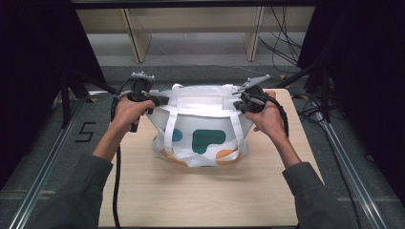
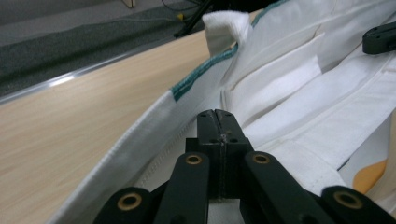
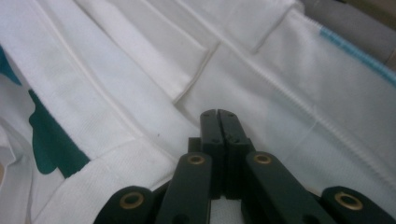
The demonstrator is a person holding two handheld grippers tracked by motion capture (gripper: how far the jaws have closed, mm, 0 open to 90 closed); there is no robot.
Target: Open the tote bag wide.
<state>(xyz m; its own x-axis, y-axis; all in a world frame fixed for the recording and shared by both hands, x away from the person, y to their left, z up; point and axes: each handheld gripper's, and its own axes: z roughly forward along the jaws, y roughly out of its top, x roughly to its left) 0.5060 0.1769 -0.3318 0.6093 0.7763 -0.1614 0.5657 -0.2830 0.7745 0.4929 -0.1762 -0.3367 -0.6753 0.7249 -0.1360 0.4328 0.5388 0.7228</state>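
Observation:
A white tote bag (image 1: 205,138) with teal and orange patches stands on the wooden table (image 1: 200,195), its mouth stretched wide. My left gripper (image 1: 160,100) holds the bag's left rim and my right gripper (image 1: 237,104) holds the right rim. In the left gripper view the jaws (image 2: 217,114) are pressed together at the teal-trimmed edge of the bag (image 2: 299,84), and the other gripper's black tip (image 2: 380,39) shows at the far right. In the right gripper view the jaws (image 3: 218,113) are likewise shut against the bag's white fabric (image 3: 116,70). Two white handles hang down the bag's front.
A wooden frame (image 1: 191,28) stands beyond the table on the grey floor, with cables (image 1: 282,47) to its right. Metal rails (image 1: 52,152) run along both sides. A black "5" mark (image 1: 85,132) lies left of the table. Bare tabletop lies in front of the bag.

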